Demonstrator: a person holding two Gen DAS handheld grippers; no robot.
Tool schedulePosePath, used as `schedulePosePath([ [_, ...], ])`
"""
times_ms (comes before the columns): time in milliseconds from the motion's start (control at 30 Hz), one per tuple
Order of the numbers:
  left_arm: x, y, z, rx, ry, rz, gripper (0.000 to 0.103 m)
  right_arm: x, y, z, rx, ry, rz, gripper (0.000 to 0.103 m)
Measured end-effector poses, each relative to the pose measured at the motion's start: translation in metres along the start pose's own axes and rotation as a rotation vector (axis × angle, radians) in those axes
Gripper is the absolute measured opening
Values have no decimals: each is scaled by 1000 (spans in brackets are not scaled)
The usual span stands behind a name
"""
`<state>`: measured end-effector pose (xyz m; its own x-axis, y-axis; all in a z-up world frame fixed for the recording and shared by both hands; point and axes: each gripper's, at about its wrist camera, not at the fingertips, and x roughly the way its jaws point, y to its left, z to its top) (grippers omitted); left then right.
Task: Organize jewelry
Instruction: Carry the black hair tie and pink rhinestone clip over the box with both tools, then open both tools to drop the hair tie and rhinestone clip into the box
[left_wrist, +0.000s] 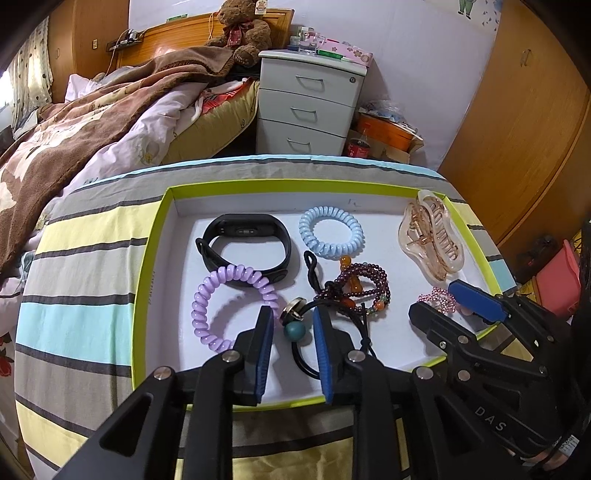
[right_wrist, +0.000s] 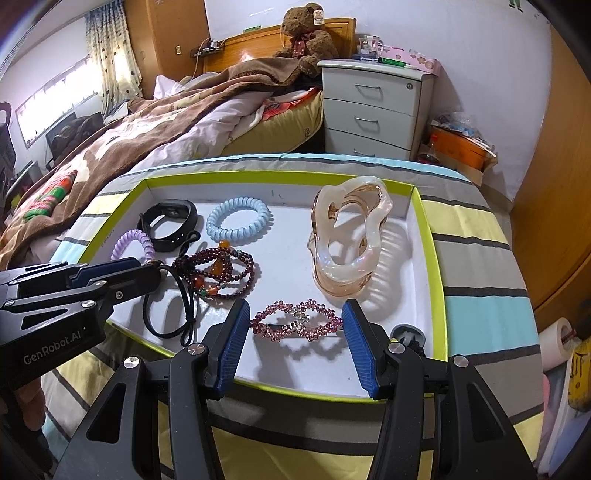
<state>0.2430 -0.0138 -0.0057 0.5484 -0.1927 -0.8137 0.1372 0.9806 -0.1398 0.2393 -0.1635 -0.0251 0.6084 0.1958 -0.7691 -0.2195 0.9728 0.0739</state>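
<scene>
Rhinestone clip (right_wrist: 295, 320) sits between the right gripper's (right_wrist: 293, 330) wide-open, empty fingers, and a skewed close could flick it away.

The shallow cardboard tray (left_wrist: 155, 236) is white inside with a lime-green rim. In it lie a black rubber wristband (left_wrist: 245, 243), a pale blue spiral hair tie (left_wrist: 330, 230), a lilac spiral hair tie (left_wrist: 207, 306), a dark red bead bracelet (left_wrist: 364, 282) with orange beads, a translucent peach claw clip (right_wrist: 347, 236) and a pink rhinestone barrette (right_wrist: 295, 321). The cloth (left_wrist: 85, 295) beneath has yellow, grey, blue stripes.
</scene>
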Motion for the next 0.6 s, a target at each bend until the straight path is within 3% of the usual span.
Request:
schedulePosePath([
  [600, 2, -5, -1, 11, 7, -3, 42, -1, 1, 0, 15, 11, 15, 53],
])
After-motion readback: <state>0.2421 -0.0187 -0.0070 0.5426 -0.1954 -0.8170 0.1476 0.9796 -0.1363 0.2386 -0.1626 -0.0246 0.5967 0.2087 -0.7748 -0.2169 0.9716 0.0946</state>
